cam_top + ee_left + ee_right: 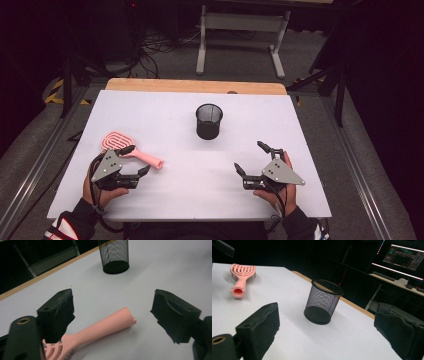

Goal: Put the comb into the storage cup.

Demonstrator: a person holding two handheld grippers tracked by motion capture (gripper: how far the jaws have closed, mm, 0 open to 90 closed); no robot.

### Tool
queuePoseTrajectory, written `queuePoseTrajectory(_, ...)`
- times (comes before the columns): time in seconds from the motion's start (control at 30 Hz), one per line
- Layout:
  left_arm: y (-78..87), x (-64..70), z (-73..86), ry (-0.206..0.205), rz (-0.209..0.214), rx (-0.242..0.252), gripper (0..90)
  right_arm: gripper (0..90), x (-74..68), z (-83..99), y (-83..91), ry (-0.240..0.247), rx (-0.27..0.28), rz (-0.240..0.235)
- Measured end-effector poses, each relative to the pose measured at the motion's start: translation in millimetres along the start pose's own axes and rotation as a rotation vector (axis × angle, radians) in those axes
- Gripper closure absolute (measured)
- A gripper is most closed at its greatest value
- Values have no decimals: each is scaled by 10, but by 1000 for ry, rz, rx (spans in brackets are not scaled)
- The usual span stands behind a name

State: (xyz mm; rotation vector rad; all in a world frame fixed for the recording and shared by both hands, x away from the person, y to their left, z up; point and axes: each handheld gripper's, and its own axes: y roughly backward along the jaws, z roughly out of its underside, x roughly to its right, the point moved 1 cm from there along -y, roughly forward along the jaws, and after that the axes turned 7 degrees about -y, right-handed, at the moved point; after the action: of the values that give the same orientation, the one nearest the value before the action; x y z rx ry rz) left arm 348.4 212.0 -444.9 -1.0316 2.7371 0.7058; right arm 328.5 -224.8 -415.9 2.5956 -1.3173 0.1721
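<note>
Tongs, left [137, 160] and right [249, 156], both wide open, empty; brush handle [105, 325] between left jaws.

pink hairbrush [131, 149] lies flat at the table's left, handle pointing right.

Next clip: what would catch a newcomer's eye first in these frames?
Probably the pink hairbrush, the one bright thing on the white table, lying at the left with its handle between the open jaws of the left tool, not yet gripped. Next comes the black mesh cup, upright and empty near the table's middle toward the far edge. The right tool is open too, off to the right with nothing between its jaws.
</note>
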Motion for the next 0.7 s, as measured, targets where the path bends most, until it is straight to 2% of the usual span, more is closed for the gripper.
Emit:
queuePoseTrajectory(0.07,-64,0,-2,1,13,-29,281,72,-15,11,-19,9,-15,-4)
queuePoseTrajectory(0.1,-116,-7,-17,5,44,-51,363,76,-25,20,-35,15,-24,-7)
queuePoseTrajectory(0.23,-199,-20,-67,10,68,-67,566,87,-35,33,-73,19,-38,-24)
queuePoseTrajectory(0.27,-254,-24,-104,-2,87,-81,636,97,-47,48,-97,30,-46,-35)
queuePoseTrajectory(0.3,-254,-24,-104,-2,87,-81,694,97,-47,48,-97,30,-46,-35)
queuePoseTrajectory(0.33,-285,-19,-125,-10,97,-93,694,98,-56,55,-108,35,-54,-39)
queuePoseTrajectory(0.37,-312,-20,-139,-14,99,-107,757,99,-65,63,-119,45,-62,-43)
queuePoseTrajectory(0.47,-398,-54,-168,2,115,-144,899,115,-80,78,-133,56,-76,-52)
queuePoseTrajectory(0.7,-625,-111,-201,27,135,-245,900,118,-84,88,-151,60,-85,-53)
